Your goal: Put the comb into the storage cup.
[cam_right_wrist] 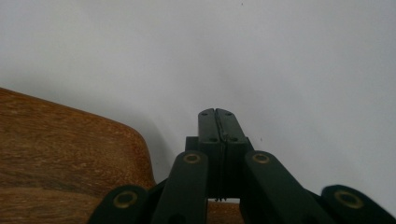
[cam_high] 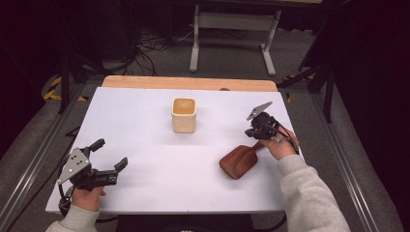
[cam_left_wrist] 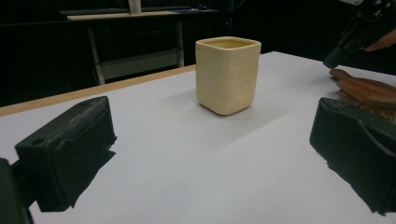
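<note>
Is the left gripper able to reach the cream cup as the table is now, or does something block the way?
Probably yes. The left gripper is open, and bare white table lies between it and the cream cup. The wooden brush and the right gripper lie well off to the side.

Tool (cam_right_wrist: 217,113) jaws pressed together over white table (cam_right_wrist: 289,56), wooden brush (cam_right_wrist: 60,154) beside.

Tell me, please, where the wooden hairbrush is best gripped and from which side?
Probably at its narrow handle, coming from the person's right, where the right tool is. The wooden hairbrush lies bristles down, handle pointing up-right; its broad head looks too wide for easy pinching.
</note>
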### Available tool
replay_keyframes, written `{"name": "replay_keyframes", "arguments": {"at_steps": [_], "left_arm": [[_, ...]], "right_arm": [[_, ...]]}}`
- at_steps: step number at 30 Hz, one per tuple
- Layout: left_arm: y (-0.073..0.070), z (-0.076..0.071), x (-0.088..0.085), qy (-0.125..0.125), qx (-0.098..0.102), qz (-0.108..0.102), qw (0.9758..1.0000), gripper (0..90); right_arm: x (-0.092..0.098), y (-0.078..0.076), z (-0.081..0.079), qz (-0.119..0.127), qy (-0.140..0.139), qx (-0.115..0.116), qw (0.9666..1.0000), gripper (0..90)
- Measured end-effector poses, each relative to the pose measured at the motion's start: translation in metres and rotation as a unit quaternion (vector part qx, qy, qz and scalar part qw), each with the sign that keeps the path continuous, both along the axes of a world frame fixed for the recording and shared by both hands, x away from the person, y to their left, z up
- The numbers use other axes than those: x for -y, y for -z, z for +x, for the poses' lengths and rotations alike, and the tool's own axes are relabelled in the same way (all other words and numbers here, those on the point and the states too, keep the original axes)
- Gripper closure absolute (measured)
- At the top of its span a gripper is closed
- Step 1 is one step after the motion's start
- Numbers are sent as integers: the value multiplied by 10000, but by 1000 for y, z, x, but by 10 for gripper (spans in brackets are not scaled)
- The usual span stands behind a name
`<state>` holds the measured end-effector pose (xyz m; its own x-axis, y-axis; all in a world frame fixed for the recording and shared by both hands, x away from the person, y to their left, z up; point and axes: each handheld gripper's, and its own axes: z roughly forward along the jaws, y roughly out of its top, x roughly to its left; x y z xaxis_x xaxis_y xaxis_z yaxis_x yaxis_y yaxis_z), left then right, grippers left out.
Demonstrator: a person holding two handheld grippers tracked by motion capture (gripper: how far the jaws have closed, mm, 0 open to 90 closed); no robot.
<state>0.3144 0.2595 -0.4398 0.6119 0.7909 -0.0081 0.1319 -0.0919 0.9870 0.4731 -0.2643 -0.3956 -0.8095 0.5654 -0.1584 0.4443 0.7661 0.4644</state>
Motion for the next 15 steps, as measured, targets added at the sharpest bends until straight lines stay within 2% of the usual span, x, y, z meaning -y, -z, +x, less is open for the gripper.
{"name": "replay_keyframes", "arguments": {"at_steps": [8, 15], "left_arm": [[0, 0, 1, 14, -18, -6, 10000, 8], [1, 1, 1, 20, -24, 4, 10000, 8]], "right_arm": [[0, 10, 3, -376, -30, -287, 9989, 900], [1, 15, 3, -568, -22, -490, 9972, 900]]}}
